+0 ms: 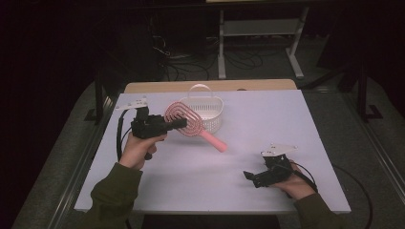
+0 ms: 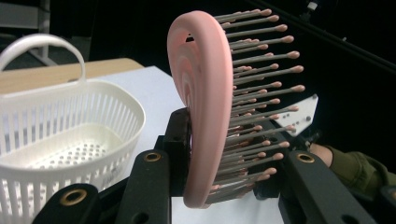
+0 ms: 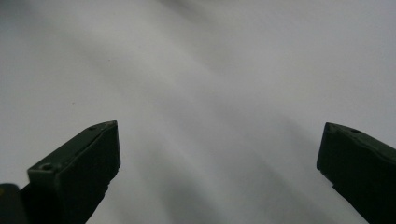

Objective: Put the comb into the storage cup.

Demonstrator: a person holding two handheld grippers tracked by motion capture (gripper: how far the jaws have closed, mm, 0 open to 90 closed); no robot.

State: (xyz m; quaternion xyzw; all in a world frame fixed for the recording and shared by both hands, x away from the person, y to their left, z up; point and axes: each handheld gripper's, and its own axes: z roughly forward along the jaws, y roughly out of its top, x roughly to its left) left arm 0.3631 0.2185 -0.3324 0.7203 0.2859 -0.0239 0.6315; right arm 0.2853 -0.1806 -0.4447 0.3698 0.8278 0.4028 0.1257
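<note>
Hairbrush (image 2: 205, 107), pink, is clamped at its head in the left gripper (image 2: 224, 186), bristles visible up close, just beside the white basket (image 1: 205, 112) in the high view, while the right gripper (image 3: 219, 154) gapes wide over bare table (image 1: 267, 119).

A pink hairbrush (image 1: 191, 125) — a vented paddle type with looping ribs in its oval head and rows of grey bristles tipped in pink — is held in the air above the white bench (image 1: 267, 124), clamped by its head in the left gripper (image 1: 179, 123). Its straight pink handle slopes down toward the bench's middle, the end clear of the surface. In the left gripper view the head (image 2: 205, 102) stands on edge between the jaws, bristles pointing sideways — just beside a white slotted basket (image 2: 65, 135).
</note>
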